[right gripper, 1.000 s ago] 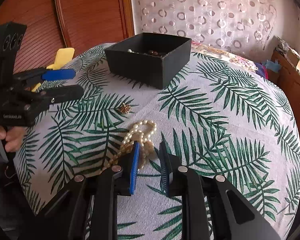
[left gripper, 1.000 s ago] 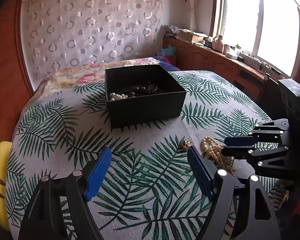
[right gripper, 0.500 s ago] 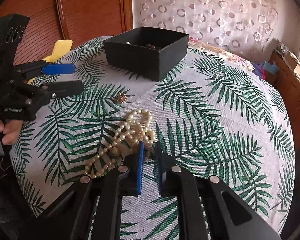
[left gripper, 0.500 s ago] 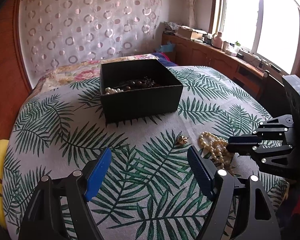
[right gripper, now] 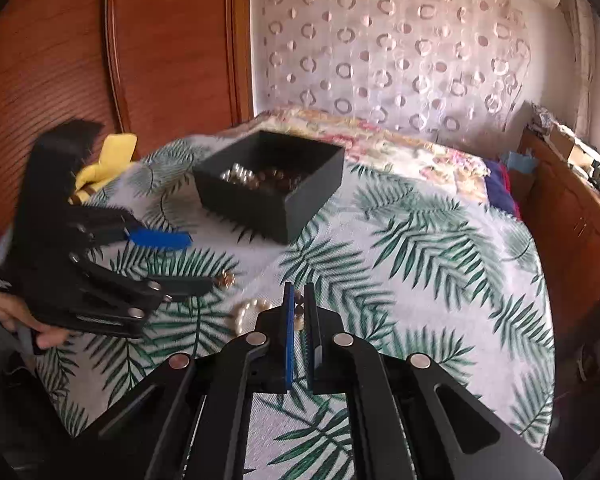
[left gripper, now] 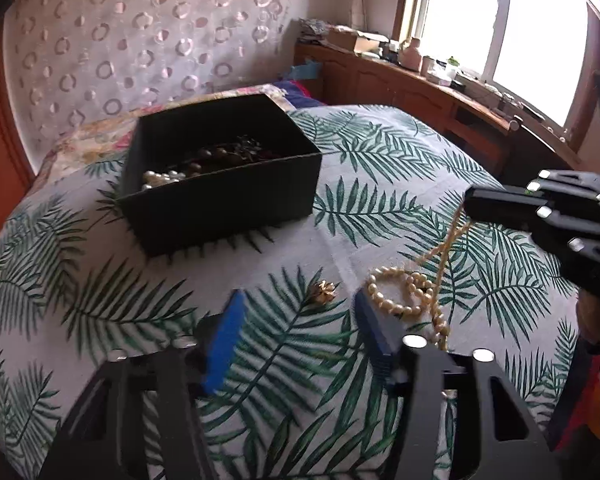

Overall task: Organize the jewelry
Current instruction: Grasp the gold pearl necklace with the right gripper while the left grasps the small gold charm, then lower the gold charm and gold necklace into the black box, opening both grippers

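A black box [left gripper: 220,184] holding pearls and dark beads stands on the palm-leaf cloth; it also shows in the right wrist view [right gripper: 272,184]. My right gripper [right gripper: 299,304] is shut on a pearl necklace [left gripper: 408,292] and lifts one end of it; strands hang from its tip [left gripper: 470,202] while the rest lies coiled on the cloth. My left gripper [left gripper: 296,320] is open, low over the cloth, with a small gold brooch [left gripper: 325,291] just ahead between its fingers. The brooch also shows in the right wrist view [right gripper: 225,279].
The round table [left gripper: 380,160] is covered with the leaf-print cloth. A yellow object [right gripper: 108,160] lies at its far left edge. A flowery bed [right gripper: 400,148] and patterned curtain are behind. A wooden counter [left gripper: 440,92] with clutter runs under the window.
My right gripper has closed on the pearl necklace and risen, pulling strands off the cloth. My left gripper has moved forward and right towards the gold brooch.
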A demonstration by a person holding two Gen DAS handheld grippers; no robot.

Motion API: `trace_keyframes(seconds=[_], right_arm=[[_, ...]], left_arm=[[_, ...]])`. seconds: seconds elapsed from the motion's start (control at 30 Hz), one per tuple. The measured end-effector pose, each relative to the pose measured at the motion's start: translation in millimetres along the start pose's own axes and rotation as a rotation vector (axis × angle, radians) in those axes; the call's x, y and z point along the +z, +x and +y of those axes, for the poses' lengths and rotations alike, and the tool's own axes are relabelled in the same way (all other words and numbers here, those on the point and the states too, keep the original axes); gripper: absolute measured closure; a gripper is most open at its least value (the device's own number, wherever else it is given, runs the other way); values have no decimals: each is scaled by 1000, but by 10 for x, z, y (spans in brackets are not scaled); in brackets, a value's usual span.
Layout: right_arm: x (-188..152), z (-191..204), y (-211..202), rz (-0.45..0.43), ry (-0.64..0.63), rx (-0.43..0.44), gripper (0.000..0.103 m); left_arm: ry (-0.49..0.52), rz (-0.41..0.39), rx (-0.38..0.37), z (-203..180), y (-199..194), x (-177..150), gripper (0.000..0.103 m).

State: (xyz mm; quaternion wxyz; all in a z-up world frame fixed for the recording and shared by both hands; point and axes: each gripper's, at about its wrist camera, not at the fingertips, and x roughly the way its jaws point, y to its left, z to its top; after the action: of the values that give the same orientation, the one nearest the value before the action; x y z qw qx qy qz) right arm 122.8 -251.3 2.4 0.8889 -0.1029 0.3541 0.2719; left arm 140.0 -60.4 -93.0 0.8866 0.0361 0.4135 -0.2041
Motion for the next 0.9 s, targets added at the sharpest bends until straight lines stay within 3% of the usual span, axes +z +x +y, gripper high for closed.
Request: trace_keyframes(seconds=[0.2, 0.27, 0.3, 0.4, 0.9], right_arm=[[97, -28, -70, -29, 6, -6, 98], [118, -39, -84, -36, 6, -7, 98], [137, -45, -98, -40, 6, -4, 98], [189, -42, -160, -60, 2, 4, 98], [715, 79, -564, -192, -52, 6, 98]], left_arm=[[36, 19, -8, -125, 109, 44, 67], [55, 27, -3, -162, 144, 39, 86], [61, 34, -1, -173, 160, 31, 89], [85, 25, -8, -204, 135, 10, 89], [11, -116, 44, 120, -420, 337, 89]])
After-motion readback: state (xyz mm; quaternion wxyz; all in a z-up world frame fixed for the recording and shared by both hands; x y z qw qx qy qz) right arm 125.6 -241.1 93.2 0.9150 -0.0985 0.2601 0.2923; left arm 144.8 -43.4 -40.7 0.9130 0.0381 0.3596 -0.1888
